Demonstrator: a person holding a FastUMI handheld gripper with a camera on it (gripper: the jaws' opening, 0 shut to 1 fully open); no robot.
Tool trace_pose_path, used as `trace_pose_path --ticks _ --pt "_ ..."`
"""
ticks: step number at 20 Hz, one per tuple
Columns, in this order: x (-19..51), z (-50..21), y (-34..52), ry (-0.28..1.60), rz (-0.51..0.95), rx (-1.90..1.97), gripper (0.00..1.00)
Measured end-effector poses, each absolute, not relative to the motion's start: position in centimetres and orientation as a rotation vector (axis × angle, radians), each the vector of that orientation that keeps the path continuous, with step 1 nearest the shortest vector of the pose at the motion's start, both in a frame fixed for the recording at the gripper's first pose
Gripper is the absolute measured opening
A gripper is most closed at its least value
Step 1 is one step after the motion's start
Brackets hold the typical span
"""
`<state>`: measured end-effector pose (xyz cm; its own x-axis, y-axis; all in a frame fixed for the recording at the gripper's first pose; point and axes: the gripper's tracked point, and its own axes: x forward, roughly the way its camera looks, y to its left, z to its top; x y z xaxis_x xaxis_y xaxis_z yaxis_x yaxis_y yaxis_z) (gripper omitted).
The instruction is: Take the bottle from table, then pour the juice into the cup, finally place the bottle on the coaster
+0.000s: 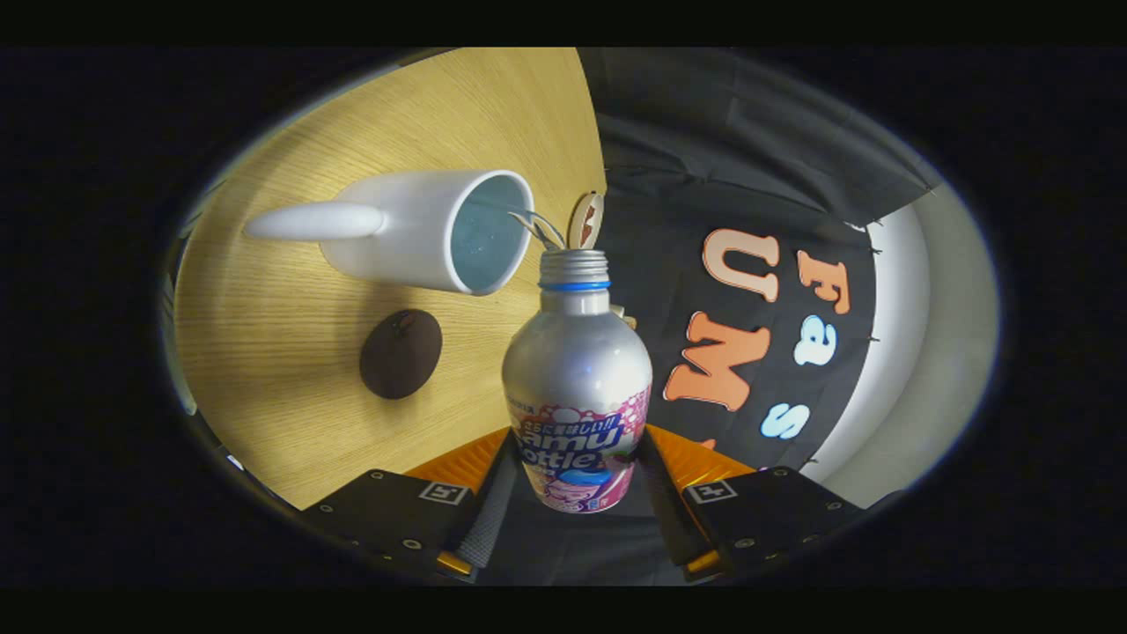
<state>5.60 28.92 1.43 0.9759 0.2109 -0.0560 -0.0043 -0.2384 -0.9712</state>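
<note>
The bottle (pixel 577 379) is off the table (pixel 290 352) and held between the gripper (pixel 577 480) fingers, which pinch its labelled lower body from both sides. It is tipped over on its side, so the whole scene reads rotated: the open, capless neck points toward the rim of the cup (pixel 423 231), and the mouth sits just beside that rim rather than over the middle of the opening. No stream shows between mouth and cup, and I cannot tell whether anything has gone in; the cup's inside looks pale and bluish.

So the pick-up looks done and the pour is the step in hand, either about to begin or mid-way. Setting the bottle on the coaster (pixel 401 354) is left. The coaster is a dark round pad lying bare on the wood, near the cup's base and well apart from the bottle.

For room: the cup's handle (pixel 317 220) sticks out away from the bottle, so it should not get in the way. A small wooden piece (pixel 585 220) stands just beyond the bottle mouth, close to the cup rim, and could be clipped if the neck swings further. The table edge runs right by there too, with the booth's black cloth (pixel 722 176) behind it. The stretch of wood around the coaster looks open for the set-down.
</note>
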Motion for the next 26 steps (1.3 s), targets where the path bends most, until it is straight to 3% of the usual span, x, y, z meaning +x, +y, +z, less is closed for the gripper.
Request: trace_pose_path --ticks 26 --pt "5.4 4.1 28.9 -0.212 0.155 -2.022 0.74"
